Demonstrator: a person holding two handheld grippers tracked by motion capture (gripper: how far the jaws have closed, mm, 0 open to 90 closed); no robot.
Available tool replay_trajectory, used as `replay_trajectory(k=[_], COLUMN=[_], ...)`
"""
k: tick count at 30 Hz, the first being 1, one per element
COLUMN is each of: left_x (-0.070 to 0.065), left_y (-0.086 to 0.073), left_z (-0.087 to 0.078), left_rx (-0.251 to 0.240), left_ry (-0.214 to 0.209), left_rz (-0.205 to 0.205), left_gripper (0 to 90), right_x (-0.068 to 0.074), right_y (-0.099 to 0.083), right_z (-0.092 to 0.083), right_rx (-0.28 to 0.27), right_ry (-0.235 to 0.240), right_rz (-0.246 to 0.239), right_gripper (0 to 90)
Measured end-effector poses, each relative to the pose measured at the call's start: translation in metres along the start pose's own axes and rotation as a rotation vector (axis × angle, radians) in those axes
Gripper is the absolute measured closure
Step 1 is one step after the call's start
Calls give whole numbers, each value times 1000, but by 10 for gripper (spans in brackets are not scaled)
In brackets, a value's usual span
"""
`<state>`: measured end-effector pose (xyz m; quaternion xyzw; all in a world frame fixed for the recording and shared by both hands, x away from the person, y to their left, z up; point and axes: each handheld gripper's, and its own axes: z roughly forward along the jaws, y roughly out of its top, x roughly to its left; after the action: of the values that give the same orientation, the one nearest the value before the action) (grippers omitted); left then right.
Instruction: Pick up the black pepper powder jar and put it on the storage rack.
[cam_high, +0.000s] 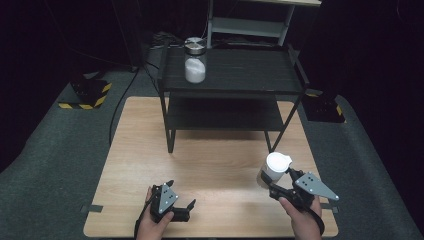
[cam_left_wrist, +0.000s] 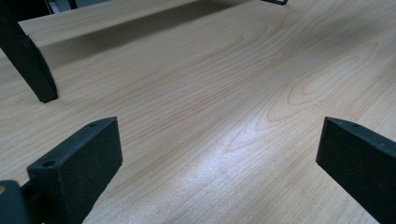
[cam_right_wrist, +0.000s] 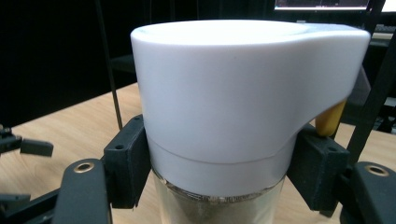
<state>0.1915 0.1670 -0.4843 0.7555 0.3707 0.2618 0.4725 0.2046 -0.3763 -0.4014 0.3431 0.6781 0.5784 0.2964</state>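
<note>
White plastic caps the jar (cam_high: 274, 170) that the right tongs (cam_high: 281, 181) grasp at the lower right of the high view, above the right part of the pale wooden counter (cam_high: 210, 165). In the right gripper view the two black jaws press on either side of this white-lidded jar (cam_right_wrist: 233, 107) just below the lid's lower edge, where clear glass begins, with a brownish fill showing through the glass at the bottom of the frame. A small yellow part (cam_right_wrist: 329, 119) peeks out under the lid's overhang at right.

At the lower left of the high view the left tongs (cam_high: 182, 207) lie low over the counter, released, nothing between them; the left gripper view shows its jaws well apart over bare wood grain.

At the top centre of the high view, a black two-tier shelf (cam_high: 230, 75) stands on the counter's far half. On its top tier, at the left, sits a glass jar (cam_high: 195, 62) with a metal lid and white contents.
</note>
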Motion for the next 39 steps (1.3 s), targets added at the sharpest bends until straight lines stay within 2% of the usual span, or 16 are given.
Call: replay_trajectory(k=[16,39], left_x=[-2,-3], left_y=[0,1], left_z=[0,1], left_rx=[2,4], left_ry=[5,4], left_rz=[19,24], left_gripper=[6,6], right_x=[-2,-2], right_y=[33,102], right_z=[-1,12], right_rx=[-31,-106], right_ry=[-21,-39], right_rz=[-22,-55], right_gripper=[305,305])
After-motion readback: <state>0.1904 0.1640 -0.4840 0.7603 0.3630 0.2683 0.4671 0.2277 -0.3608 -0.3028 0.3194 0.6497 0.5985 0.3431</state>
